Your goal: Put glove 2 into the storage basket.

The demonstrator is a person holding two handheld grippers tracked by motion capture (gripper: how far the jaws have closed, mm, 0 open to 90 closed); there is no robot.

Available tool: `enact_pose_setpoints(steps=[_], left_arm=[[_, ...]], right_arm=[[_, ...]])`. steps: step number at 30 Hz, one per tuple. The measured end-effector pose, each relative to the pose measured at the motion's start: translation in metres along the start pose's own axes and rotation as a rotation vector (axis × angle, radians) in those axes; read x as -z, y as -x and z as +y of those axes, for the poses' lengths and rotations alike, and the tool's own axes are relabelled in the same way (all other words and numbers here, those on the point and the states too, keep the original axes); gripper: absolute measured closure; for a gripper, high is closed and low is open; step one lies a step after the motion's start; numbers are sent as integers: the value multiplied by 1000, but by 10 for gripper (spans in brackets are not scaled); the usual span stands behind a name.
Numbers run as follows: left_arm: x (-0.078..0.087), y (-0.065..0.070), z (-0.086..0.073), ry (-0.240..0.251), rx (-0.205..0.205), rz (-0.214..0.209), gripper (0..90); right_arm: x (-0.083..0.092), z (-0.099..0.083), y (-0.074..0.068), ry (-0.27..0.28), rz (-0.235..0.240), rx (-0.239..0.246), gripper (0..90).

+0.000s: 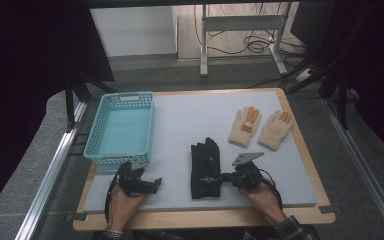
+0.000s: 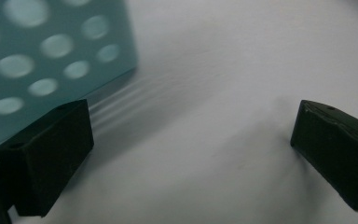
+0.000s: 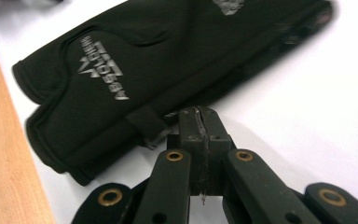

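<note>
My right fingers (image 3: 200,122) are pressed together at the black gloves' (image 3: 135,70) edge, apparently holding nothing; left fingers (image 2: 191,154) spread beside the basket (image 2: 37,60). Next: reopen, pinch the cuff.

From my remote seat, the one piece of lettering I can read sits on the black gloves (image 3: 135,79) in the right gripper view: a pale grey brand print on the cuff end of the upper glove, reading "ABSOLDIERS" as best I can make out, running along beneath a small angular emblem of the same grey. A second grey mark shows near the top edge of that view on the same gloves, too blurred for me to read. In the high view the print is a tiny pale speck, unreadable
</note>
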State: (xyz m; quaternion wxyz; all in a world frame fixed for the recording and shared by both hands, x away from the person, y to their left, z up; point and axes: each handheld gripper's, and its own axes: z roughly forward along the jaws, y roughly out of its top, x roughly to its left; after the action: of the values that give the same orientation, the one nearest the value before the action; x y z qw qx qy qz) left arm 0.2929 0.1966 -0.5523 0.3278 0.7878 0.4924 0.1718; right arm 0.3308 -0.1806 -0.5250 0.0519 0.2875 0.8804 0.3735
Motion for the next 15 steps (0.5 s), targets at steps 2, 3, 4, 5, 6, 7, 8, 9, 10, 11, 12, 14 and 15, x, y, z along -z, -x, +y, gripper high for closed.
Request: enact_pose_setpoints(steps=[2,3,4,5,6,7,8,9,10,11,12,14,15], left_arm=[[0,-3,0,0,-6,1,5],[0,-3,0,3,3,-2,0],[0,-3,0,3,4,-2,0],[0,-3,0,3,4,-2,0],[0,-3,0,0,-1,0,0],[0,-3,0,1,0,0,0],[0,-3,0,2,3,0,0],[0,-3,0,2,3,0,0],[0,-3,0,-6,-7,1,0],[0,-3,0,0,2,0,0],[0,-3,0,0,2,0,0],[0,-3,0,-6,-5,1,0],[0,-3,0,-7,-3,4,0]], right_arm=[[-5,1,-5,-5,-2,22,884],[-6,2,-7,-6,6,24,884],[-8,3,-8,-7,12,25,883],[-9,4,-10,-6,18,27,883],[-11,4,-11,-5,24,27,883],[-12,5,-13,-5,30,28,883],[-14,6,-15,-4,36,32,883],[-16,7,-16,-1,41,38,882],[-17,9,-18,-1,46,42,881],[-20,10,-20,-1,49,44,879],[-20,10,-20,-1,49,44,879],[-24,13,-23,0,57,51,875],[-27,15,-25,1,59,56,873]])
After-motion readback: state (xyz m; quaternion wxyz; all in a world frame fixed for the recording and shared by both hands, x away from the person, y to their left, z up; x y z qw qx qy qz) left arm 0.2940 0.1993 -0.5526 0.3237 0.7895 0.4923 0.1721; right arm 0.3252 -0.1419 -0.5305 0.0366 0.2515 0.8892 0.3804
